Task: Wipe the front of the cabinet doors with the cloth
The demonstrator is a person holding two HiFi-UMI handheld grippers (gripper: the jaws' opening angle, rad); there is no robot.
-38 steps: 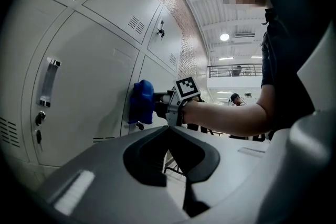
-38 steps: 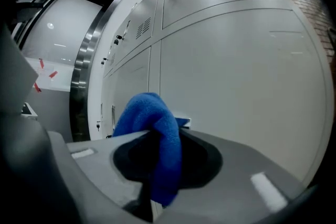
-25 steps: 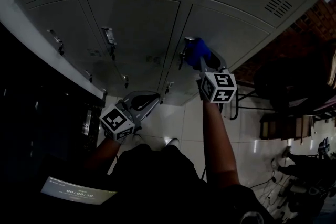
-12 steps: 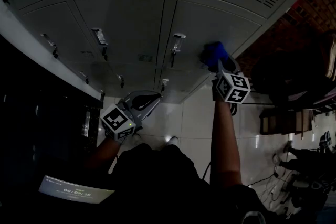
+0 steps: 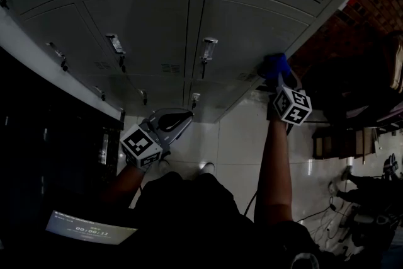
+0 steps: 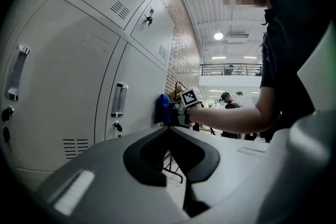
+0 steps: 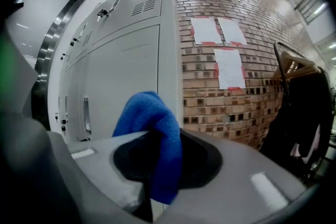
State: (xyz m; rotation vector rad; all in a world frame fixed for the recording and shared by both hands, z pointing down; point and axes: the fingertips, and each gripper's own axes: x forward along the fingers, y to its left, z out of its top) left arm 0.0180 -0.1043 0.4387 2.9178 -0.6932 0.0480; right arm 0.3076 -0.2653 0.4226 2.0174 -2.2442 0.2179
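1. Up at the outer right edge of the grey cabinet doors [image 5: 252,28], close to the corner by the brick wall [image 7: 220,86]: blue cloth [image 5: 275,65], bunched into a soft lump. Seems to touch the metal, though the dim head view leaves the contact unsure.
2. Around it: right gripper [image 5: 280,75], jaws clamped on the cloth's middle. Shows plainly in the right gripper view, with the blue fold bulging up and forward past the tips and hanging down between them.
3. Just behind: that gripper's marker cube [image 5: 293,106], then a bare forearm [image 5: 275,167], stretched out straight towards the door.
4. Left of the cloth on the same door: an upright metal handle [image 5: 208,47], well apart from the cloth.
5. Lower and nearer the body: left gripper [image 5: 165,126], jaws pressed together with nothing between them. Hangs clear of the doors over the pale tiled floor [image 5: 233,135].
6. Beyond the cabinet's end, on the brick: three paper sheets [image 7: 218,31], taped at the corners.
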